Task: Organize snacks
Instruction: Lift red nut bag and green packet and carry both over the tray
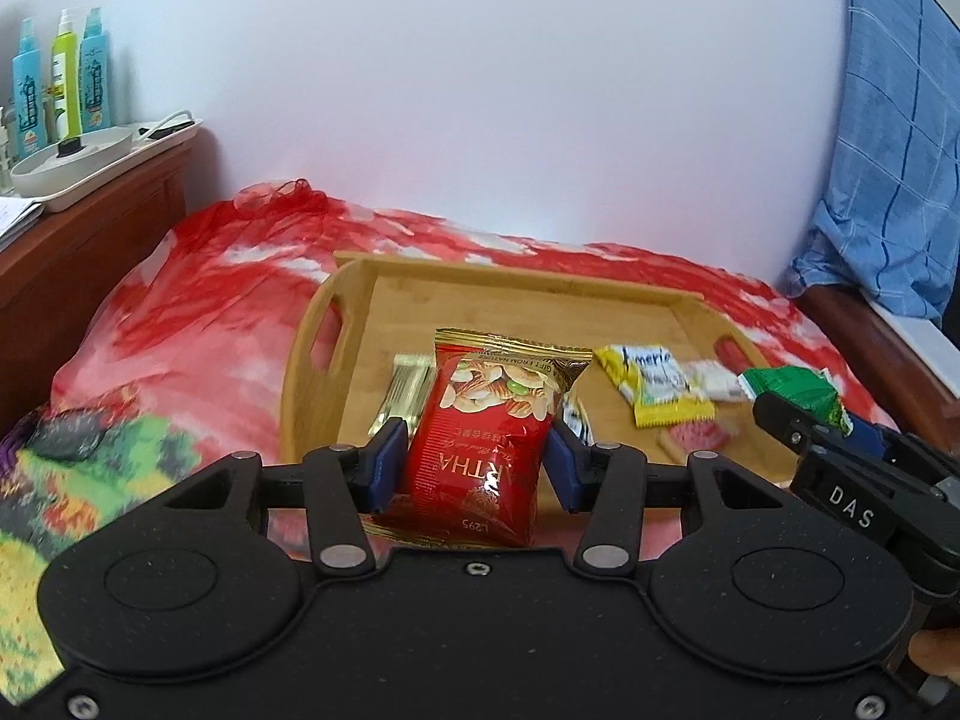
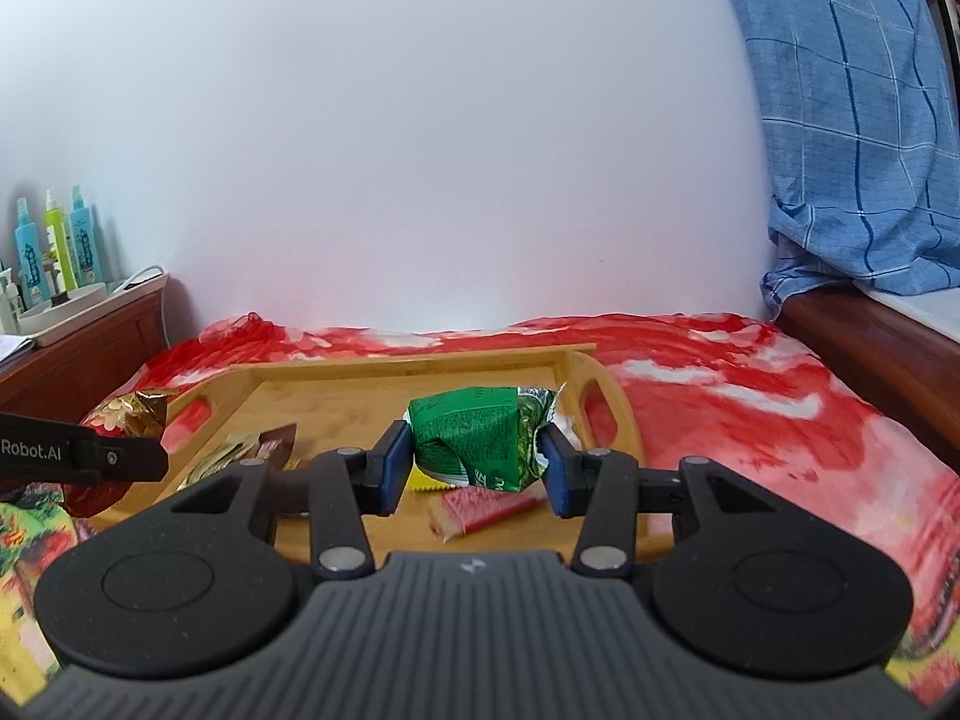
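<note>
A red-and-white patterned bedspread [image 1: 210, 312] fills the space beyond both claws, running to a pale wall, with a blue checked cloth [image 2: 852, 138] hanging at the far right and a dark wooden side cabinet [image 1: 90, 240] at the far left. On the bedspread, directly ahead of the claws, sits a rectangular bamboo tray with cut-out handles [image 1: 510, 300].

The left gripper [image 1: 474, 462] has its blue pads partly closed and pressed against both sides of a red foil nut packet with gold trim [image 1: 486, 438], held upright above the tray's near edge. The right gripper [image 2: 474, 468], likewise partly closed, pinches a crumpled green foil snack packet [image 2: 474, 438] between its pads, clear of the tray floor.

On the tray floor, just past the left claw and to its right, lies a yellow-and-white sachet [image 1: 654, 384], touching a small white wrapper [image 1: 714, 381]. To the left of the red packet lies a pale gold foil bar [image 1: 405, 393]. Below and just ahead of the right claw lies a red-and-white striped stick wrapper [image 2: 480, 510].

On the cabinet, far left of both claws, stand two turquoise bottles and a lime-green spray bottle [image 1: 66, 72] behind a white round dish [image 1: 72, 165].
</note>
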Available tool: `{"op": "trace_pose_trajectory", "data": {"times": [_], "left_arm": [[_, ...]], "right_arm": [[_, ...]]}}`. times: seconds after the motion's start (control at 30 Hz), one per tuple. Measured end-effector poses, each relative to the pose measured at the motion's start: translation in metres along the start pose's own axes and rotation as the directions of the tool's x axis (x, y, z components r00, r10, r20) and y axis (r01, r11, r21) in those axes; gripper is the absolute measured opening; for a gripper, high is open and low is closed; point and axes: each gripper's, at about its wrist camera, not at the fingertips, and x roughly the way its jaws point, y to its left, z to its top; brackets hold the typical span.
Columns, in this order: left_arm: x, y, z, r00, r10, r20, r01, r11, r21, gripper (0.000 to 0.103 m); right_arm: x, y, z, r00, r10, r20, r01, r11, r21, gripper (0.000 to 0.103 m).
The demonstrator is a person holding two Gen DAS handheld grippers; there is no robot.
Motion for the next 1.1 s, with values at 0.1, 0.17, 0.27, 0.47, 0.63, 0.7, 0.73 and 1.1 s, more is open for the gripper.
{"op": "trace_pose_trajectory", "data": {"times": [0.1, 0.17, 0.27, 0.47, 0.63, 0.7, 0.73, 1.1], "left_arm": [[0.011, -0.003, 0.009, 1.000, -0.001, -0.003, 0.002, 1.000, 0.008, 0.047], [0.019, -0.006, 0.013, 1.000, -0.003, -0.007, 0.003, 1.000, 0.008, 0.046], [0.031, -0.008, 0.019, 1.000, -0.004, -0.020, 0.004, 1.000, 0.000, 0.046], [0.061, -0.008, 0.032, 0.999, 0.006, -0.045, -0.009, 0.999, -0.052, 0.046], [0.087, -0.006, 0.044, 0.998, 0.033, -0.056, -0.036, 0.997, -0.066, 0.046], [0.096, -0.006, 0.048, 0.997, 0.044, -0.061, -0.048, 0.997, -0.062, 0.046], [0.102, -0.006, 0.050, 0.997, 0.049, -0.063, -0.053, 0.997, -0.063, 0.046], [0.145, -0.013, 0.056, 0.994, 0.071, -0.079, -0.077, 0.994, -0.083, 0.046]], "right_arm": [[0.012, -0.001, 0.005, 1.000, 0.004, -0.003, -0.004, 1.000, -0.002, 0.049], [0.019, -0.002, 0.007, 1.000, 0.006, -0.003, -0.006, 1.000, -0.002, 0.049], [0.029, -0.004, 0.012, 1.000, 0.011, -0.004, -0.011, 1.000, 0.007, 0.049], [0.055, -0.011, 0.021, 1.000, 0.014, -0.018, -0.013, 1.000, 0.018, 0.049], [0.076, -0.020, 0.027, 0.999, 0.015, -0.029, -0.014, 0.999, 0.031, 0.049], [0.084, -0.023, 0.030, 0.999, 0.013, -0.032, -0.012, 0.999, 0.032, 0.049], [0.089, -0.025, 0.031, 0.999, 0.013, -0.035, -0.012, 0.999, 0.034, 0.049], [0.124, -0.037, 0.040, 0.998, 0.015, -0.053, -0.012, 0.998, 0.068, 0.049]]}}
